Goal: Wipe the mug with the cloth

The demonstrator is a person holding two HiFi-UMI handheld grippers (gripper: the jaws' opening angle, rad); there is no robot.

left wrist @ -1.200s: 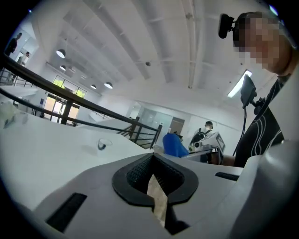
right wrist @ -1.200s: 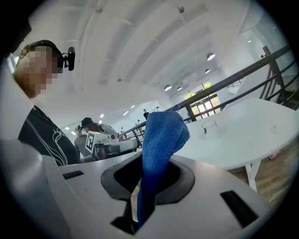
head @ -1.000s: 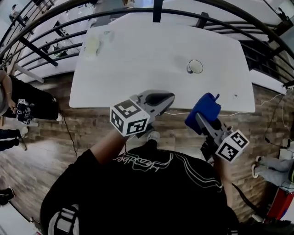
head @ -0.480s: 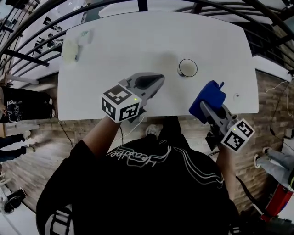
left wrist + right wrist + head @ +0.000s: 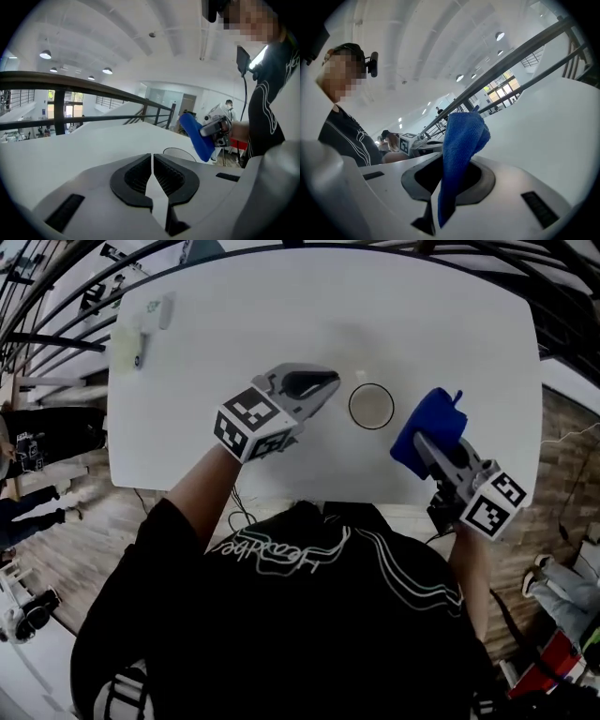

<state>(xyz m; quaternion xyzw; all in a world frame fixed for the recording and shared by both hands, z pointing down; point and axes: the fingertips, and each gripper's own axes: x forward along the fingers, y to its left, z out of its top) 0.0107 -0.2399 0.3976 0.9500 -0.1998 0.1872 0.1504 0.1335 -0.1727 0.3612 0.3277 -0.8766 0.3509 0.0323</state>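
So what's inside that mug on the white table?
Looking straight down, the mug shows only a pale inside with no object in it. Nothing covers its mouth. Stains or a little liquid at the bottom would be too small to tell.

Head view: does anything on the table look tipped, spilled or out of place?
Nothing stands out. The mug stands upright on the white table, with no spill around it. The blue cloth is clamped in the right hand-held gripper; the left hand-held gripper is shut and empty.
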